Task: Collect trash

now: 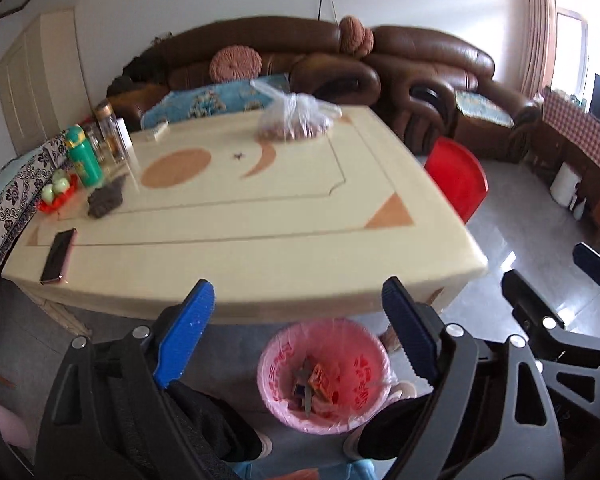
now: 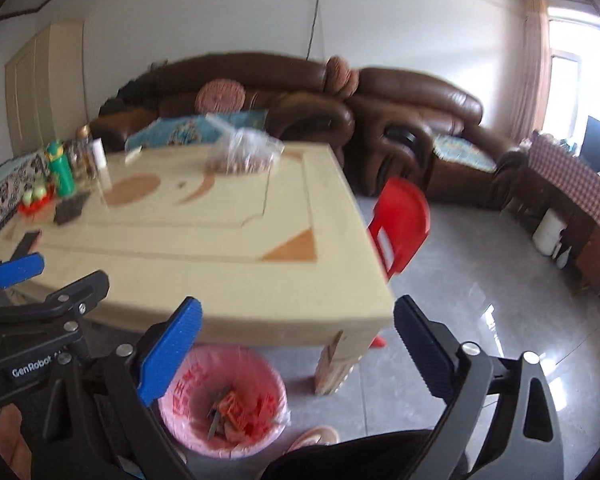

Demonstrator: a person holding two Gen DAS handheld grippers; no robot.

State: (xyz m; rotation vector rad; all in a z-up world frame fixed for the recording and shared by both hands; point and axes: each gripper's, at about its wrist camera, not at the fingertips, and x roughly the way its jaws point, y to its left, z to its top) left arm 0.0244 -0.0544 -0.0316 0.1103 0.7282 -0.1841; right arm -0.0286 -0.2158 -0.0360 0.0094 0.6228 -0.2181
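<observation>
Pink-lined bin [image 1: 324, 376], cream table [image 1: 260, 240], red chair [image 1: 458, 178], brown sofa [image 1: 420, 60]

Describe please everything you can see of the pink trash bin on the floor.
The trash bin is a round, open-topped container lined with a thin, translucent pink plastic bag printed with red characters; the bag folds over the rim. It stands upright on the grey tiled floor, just in front of the near edge of the cream table, beside a table leg. Inside lie orange-red packaging scraps and some darker pieces. No gripper touches it; a person's dark-clothed legs are close on both sides.
</observation>
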